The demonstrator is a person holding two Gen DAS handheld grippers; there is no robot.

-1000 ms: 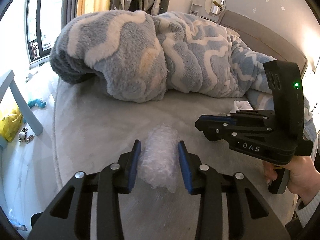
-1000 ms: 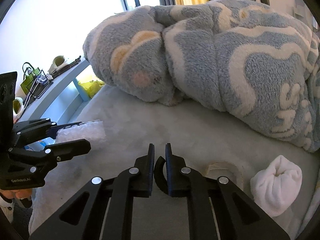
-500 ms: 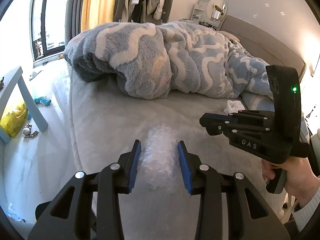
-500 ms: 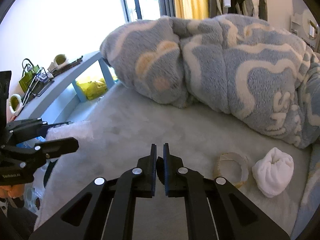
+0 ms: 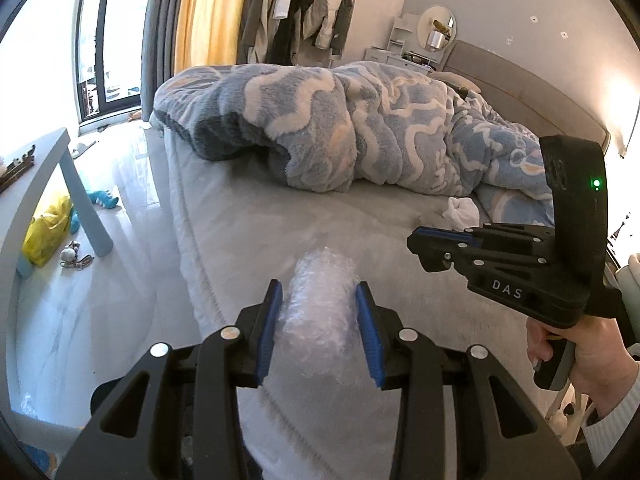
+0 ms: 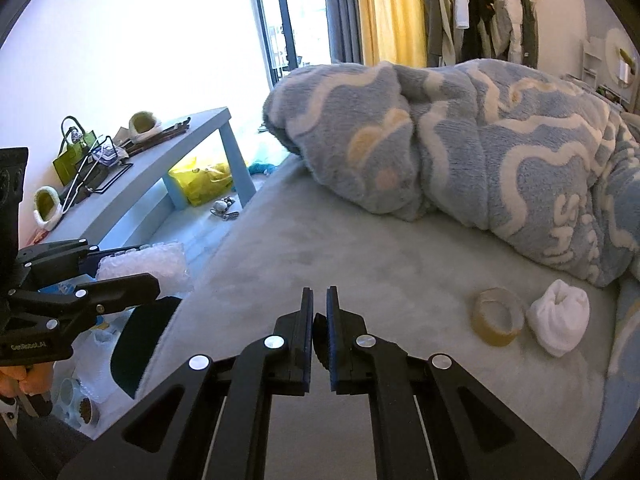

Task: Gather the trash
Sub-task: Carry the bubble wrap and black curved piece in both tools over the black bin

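A wad of clear bubble wrap (image 5: 318, 312) sits between the blue pads of my left gripper (image 5: 318, 286), which is shut on it above the near edge of the grey bed (image 5: 248, 232). The right wrist view shows that same wad (image 6: 160, 256) in the left gripper (image 6: 148, 266) at the far left. My right gripper (image 6: 319, 292) is shut on a small black curved piece (image 6: 320, 336) over the bed. From the left wrist, the right gripper (image 5: 416, 246) shows in a hand at the right. A brown tape roll (image 6: 496, 316) lies on the bed.
A rolled white sock (image 6: 560, 320) lies beside the tape. A bunched blue-and-white fleece blanket (image 6: 480, 152) covers the far bed. Left of the bed stands a blue side table (image 6: 160, 168) with clutter, a yellow bag (image 6: 200, 180) beneath it. A black object (image 6: 140, 340) sits at the bed's near corner.
Both grippers have drawn back and up from the bed, so the blanket looks farther off and more floor shows. Both grips are unchanged.
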